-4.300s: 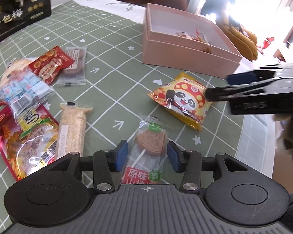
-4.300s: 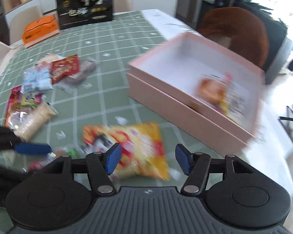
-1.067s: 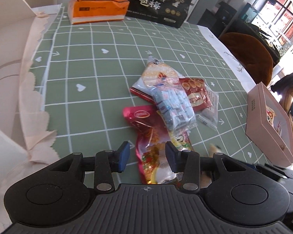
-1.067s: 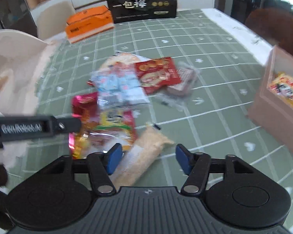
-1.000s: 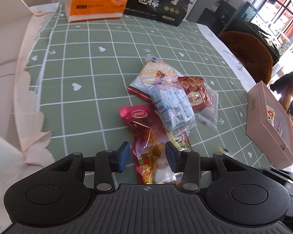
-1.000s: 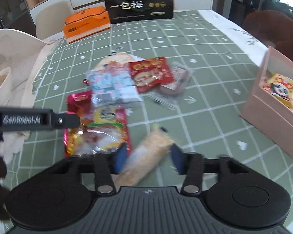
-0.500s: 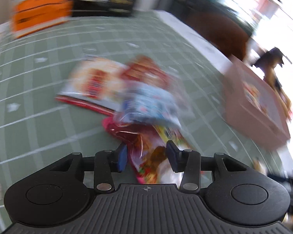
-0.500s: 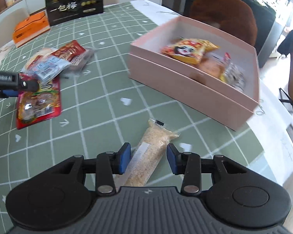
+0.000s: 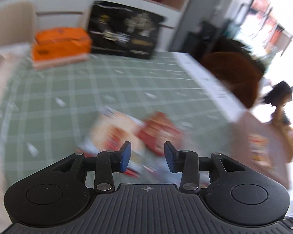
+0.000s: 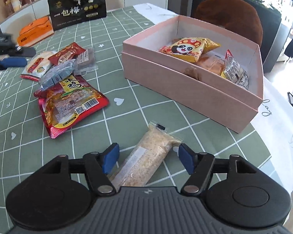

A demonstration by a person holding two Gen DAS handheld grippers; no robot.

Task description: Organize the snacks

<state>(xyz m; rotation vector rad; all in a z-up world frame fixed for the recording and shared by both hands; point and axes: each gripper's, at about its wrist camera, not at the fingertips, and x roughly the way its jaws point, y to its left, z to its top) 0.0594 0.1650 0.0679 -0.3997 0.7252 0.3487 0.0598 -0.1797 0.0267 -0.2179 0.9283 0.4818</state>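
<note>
Right gripper (image 10: 147, 159) with jaws opening, its 2 blue pads clear of the long pale cracker packet (image 10: 146, 163) lying between them on the green checked tablecloth (image 10: 127, 29). Pink box (image 10: 195, 89), beyond it, holds a yellow panda bag (image 10: 187, 48). Left gripper (image 9: 147, 157), in its blurred view, has jaws closing on nothing, above a pile of snack packets (image 9: 138, 136).

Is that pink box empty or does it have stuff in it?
Partly filled: the pink box holds a panda packet and other wrapped snacks.
</note>
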